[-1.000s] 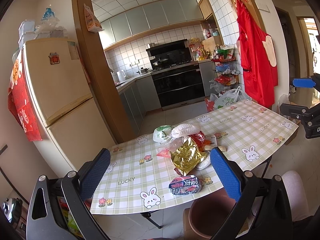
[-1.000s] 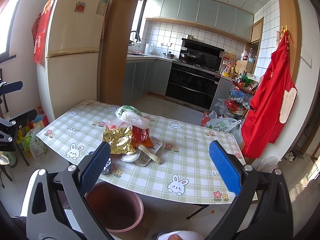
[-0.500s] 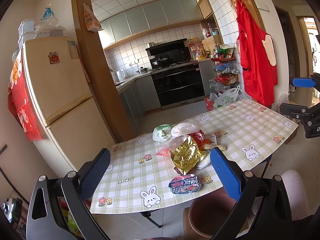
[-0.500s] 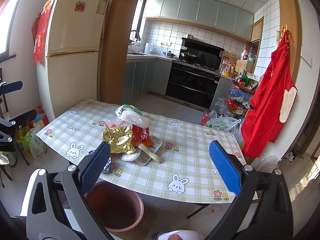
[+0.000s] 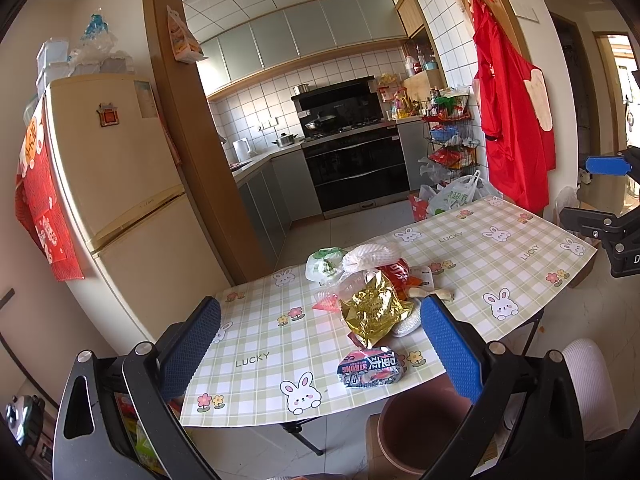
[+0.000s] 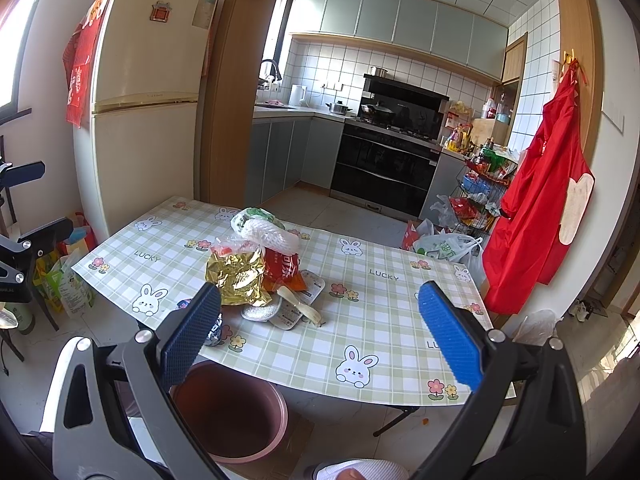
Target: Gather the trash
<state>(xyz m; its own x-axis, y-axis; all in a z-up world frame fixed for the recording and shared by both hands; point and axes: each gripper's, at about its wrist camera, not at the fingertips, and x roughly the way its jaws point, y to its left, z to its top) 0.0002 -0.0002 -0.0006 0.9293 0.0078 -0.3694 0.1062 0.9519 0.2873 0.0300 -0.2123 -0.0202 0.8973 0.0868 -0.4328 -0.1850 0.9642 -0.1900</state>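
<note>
Litter, led by a crumpled gold foil bag (image 5: 370, 310), sits heaped near the checked table's (image 6: 384, 308) front edge above the brown plastic bin (image 6: 232, 412), within reach of the left gripper (image 5: 320, 344) and right gripper (image 6: 318, 344), both spread wide and empty.

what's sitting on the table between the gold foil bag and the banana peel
In the right wrist view, a round silvery lid and a white plastic tray lie between the gold foil bag and the banana peel, all touching in one pile.

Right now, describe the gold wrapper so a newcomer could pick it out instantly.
On the checked rabbit-print table, a heap of trash sits near the front edge. The gold wrapper lies crumpled on the heap's near side, beside a red packet. It is the only shiny metallic gold piece.
</note>
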